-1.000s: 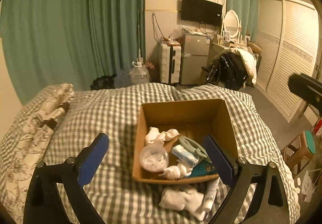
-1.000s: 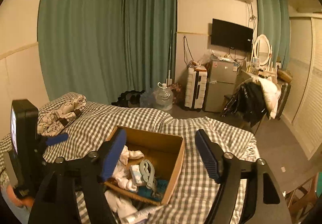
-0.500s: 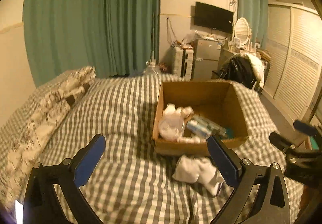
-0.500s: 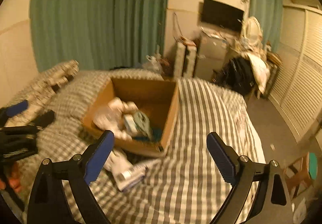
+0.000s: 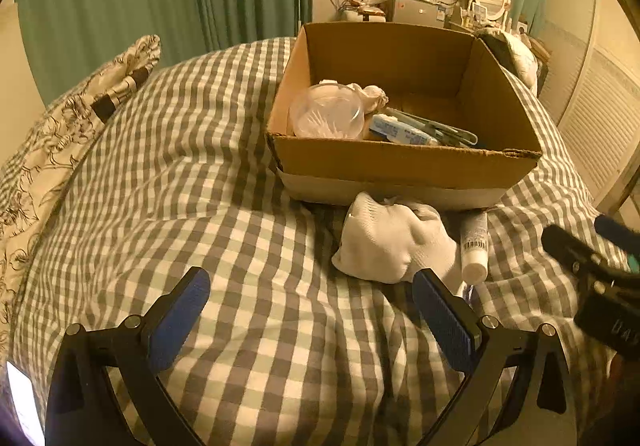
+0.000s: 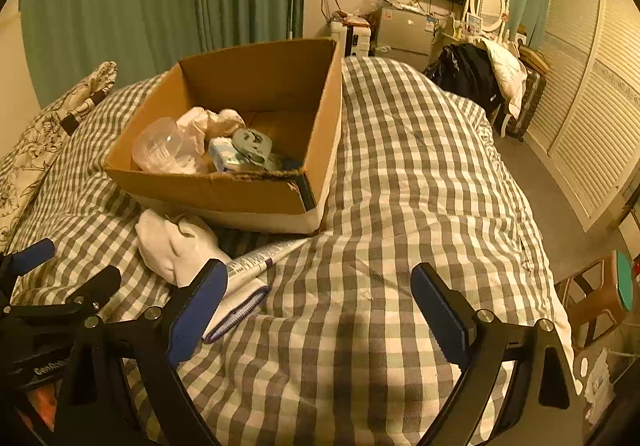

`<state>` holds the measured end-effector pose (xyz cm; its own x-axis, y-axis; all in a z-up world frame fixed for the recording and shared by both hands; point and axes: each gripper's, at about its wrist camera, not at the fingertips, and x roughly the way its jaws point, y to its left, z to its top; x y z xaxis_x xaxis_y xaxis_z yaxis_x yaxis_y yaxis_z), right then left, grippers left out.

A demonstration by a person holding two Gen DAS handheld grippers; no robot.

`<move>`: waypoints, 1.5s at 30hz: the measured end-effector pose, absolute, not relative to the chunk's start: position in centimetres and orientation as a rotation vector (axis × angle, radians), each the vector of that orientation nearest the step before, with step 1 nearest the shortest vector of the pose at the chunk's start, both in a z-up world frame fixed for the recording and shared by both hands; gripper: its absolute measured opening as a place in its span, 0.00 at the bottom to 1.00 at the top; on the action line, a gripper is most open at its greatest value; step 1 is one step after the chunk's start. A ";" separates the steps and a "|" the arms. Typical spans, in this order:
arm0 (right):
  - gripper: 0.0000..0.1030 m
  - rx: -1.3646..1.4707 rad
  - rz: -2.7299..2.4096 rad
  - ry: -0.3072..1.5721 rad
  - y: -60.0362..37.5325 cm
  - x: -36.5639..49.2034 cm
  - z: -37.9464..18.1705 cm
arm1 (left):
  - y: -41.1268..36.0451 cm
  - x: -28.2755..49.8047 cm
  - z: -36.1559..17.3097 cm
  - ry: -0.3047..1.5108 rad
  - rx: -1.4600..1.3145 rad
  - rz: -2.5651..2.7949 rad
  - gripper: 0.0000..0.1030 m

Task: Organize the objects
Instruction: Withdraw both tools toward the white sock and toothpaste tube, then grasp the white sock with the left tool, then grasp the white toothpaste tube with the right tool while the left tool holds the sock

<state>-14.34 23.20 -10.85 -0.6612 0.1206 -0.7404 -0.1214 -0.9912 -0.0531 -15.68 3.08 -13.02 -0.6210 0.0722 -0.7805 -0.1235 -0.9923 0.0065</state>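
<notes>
An open cardboard box [image 5: 404, 161] [image 6: 224, 189] sits on the checked bed cover. It holds a clear plastic cup [image 5: 326, 111] [image 6: 158, 145], crumpled white cloth [image 6: 212, 119], a blue-white packet [image 5: 396, 130] and a grey clip [image 6: 250, 141]. A white sock bundle [image 5: 390, 242] [image 6: 176, 246] and a white tube [image 5: 474, 246] [image 6: 264, 258] lie on the cover just in front of the box. My left gripper [image 5: 316, 310] is open and empty, low over the cover, its right finger beside the socks. My right gripper [image 6: 316, 302] is open and empty, its left finger over the socks and tube.
A floral pillow [image 5: 68, 125] lies at the left of the bed. The checked cover [image 6: 420, 165] stretches right of the box. Green curtains, a TV, a fridge and a chair with clothes [image 6: 480, 77] stand beyond. A wooden stool [image 6: 600, 286] is at the right.
Both grippers have dropped lower and closer to the bed, so the box, socks and tube now loom larger. Both stayed open. The objects have not moved.
</notes>
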 end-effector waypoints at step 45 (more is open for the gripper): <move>0.90 -1.286 2.706 -0.008 21.3 -15.4 -12.3 | -0.8 -16.4 -9.2 -0.012 -1.133 2.843 0.40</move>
